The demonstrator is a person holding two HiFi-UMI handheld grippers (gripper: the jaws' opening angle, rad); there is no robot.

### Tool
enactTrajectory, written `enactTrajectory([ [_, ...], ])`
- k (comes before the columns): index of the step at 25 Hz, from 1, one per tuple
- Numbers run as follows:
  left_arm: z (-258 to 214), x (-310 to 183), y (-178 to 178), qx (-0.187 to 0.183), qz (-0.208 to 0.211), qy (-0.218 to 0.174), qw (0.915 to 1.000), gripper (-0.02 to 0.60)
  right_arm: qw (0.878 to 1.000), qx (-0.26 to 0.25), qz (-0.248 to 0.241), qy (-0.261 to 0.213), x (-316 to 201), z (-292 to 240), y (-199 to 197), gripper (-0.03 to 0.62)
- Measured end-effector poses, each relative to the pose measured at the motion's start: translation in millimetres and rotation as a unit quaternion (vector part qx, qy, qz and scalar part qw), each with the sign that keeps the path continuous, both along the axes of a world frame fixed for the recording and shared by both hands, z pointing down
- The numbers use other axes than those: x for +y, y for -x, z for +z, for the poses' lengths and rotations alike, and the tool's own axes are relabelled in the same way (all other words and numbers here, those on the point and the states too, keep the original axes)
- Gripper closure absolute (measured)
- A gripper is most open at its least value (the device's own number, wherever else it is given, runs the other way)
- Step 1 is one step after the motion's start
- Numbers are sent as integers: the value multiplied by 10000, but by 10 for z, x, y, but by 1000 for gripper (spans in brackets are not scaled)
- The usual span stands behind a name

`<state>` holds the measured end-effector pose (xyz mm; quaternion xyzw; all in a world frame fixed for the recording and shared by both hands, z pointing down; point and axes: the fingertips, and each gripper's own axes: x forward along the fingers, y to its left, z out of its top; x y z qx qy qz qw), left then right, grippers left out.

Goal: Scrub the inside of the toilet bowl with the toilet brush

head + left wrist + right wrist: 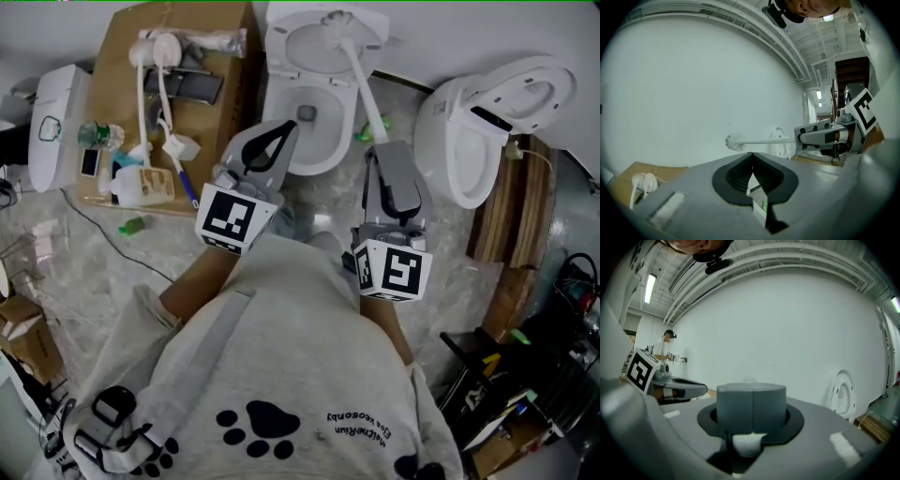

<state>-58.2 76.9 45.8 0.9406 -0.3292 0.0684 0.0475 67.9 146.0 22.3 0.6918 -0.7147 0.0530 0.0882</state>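
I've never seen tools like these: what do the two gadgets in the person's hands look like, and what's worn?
Both the left gripper and right gripper are grey plastic with black-lined jaws. Each carries a white cube printed with black square markers. The person wears a light grey sweatshirt with black paw prints.

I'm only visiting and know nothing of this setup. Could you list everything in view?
Toilet: one, white, lid up, centre, by the wall.
Second toilet: one, white, right of the first.
Toilet brush: one, white, over the centre toilet.
Cardboard box: one, brown, left of the toilet, with cleaning tools on top.
Plastic bottle: one, clear, at the box's left edge.
White tank: one, far left.
Left gripper: grey, jaws together, empty.
Right gripper: grey, jaws shut on the brush handle.
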Motion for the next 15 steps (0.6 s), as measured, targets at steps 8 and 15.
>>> enactTrajectory([
  [8,-83,-200,-236,57,141,-98,9998,578,9999,37,49,87,-116,-48,-164,447],
  [15,43,-337,-242,-22,34,90,10000,578,9994,-5,-82,338,-243,113,-181,447],
])
